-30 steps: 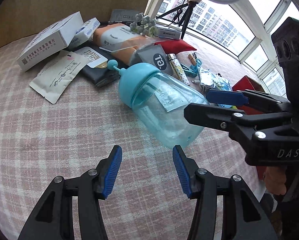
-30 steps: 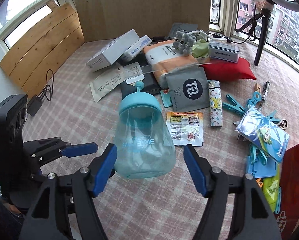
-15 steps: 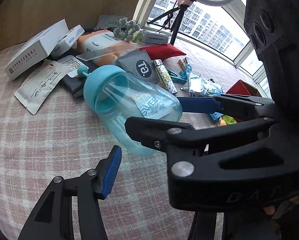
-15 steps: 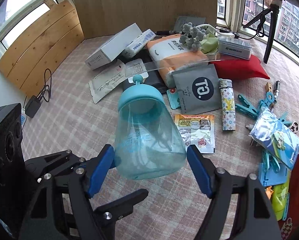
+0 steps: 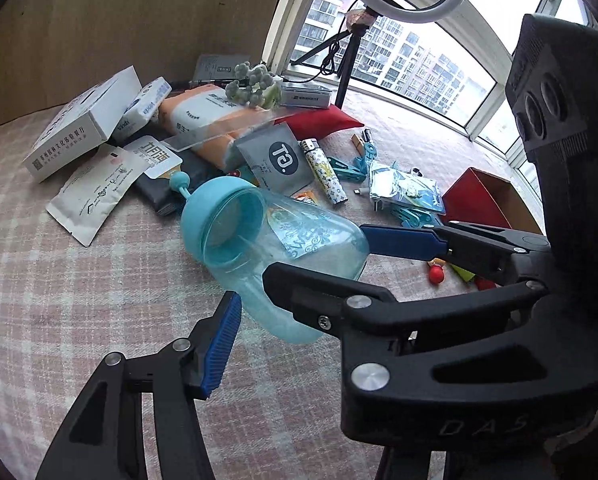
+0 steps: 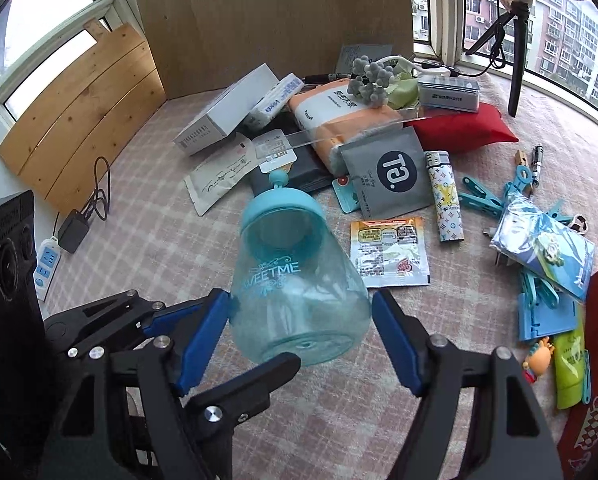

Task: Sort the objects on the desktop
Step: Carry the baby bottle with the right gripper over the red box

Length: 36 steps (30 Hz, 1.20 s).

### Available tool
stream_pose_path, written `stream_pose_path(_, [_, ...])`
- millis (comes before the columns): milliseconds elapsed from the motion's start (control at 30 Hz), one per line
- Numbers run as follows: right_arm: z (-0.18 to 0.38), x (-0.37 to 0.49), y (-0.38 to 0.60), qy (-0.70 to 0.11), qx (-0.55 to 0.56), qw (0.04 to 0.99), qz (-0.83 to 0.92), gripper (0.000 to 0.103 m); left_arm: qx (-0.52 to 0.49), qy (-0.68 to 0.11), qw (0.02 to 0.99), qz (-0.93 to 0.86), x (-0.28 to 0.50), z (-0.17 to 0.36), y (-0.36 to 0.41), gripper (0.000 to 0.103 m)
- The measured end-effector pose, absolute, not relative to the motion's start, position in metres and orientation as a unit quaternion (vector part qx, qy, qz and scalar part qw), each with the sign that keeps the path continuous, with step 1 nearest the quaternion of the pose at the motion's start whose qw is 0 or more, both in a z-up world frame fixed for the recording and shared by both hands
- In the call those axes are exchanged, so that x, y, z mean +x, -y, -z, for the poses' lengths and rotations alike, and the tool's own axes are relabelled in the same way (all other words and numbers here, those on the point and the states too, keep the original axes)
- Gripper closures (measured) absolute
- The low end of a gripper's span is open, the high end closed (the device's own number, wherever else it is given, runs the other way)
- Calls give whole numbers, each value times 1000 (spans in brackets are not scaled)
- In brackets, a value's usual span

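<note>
A translucent blue bottle (image 5: pixel 283 236) (image 6: pixel 299 280) with a light blue cap lies tilted on the pink checked tablecloth (image 5: pixel 59 300), cap end pointing away. My right gripper (image 6: pixel 301 300) (image 5: pixel 315 254) has a blue pad pressed on each side of the bottle's wide base. In the left wrist view the base looks raised off the cloth. My left gripper (image 5: pixel 293 304) (image 6: pixel 249 334) stands open just below and left of the base, holding nothing. Its right finger is hidden behind the right gripper in the left wrist view.
Clutter fills the far side: a white box (image 6: pixel 227 116), an orange tissue pack (image 6: pixel 339 120), a grey pouch (image 6: pixel 391 176), a lighter (image 6: pixel 445 200), a snack sachet (image 6: pixel 387 252) and blue clips (image 6: pixel 539 312). A red box (image 5: pixel 479 200) stands right. A power strip (image 6: pixel 47 264) lies left.
The right gripper slid forward around the bottle's base and narrowed onto it. The base tipped upward. The right gripper now crosses in front of my left gripper's right finger.
</note>
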State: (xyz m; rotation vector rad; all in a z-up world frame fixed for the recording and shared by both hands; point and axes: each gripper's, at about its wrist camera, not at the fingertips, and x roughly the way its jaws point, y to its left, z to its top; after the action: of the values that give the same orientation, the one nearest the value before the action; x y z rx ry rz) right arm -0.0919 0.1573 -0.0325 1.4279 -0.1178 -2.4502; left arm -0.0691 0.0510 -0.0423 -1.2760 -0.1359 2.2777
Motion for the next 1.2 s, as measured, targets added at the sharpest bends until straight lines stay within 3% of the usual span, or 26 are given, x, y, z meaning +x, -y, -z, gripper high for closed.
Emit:
stream_pose_path(400, [44, -82, -154, 21, 516, 157, 842, 31, -508, 71, 258, -819, -71, 79, -54, 51])
stream_pose_path(867, [-4, -52, -180, 44, 467, 147, 871, 32, -472, 48, 278, -835, -53, 30, -79, 51])
stream_pose_path(1200, [-48, -7, -256, 77, 425, 88, 898, 32, -447, 14, 352, -822, -31, -15, -153, 51])
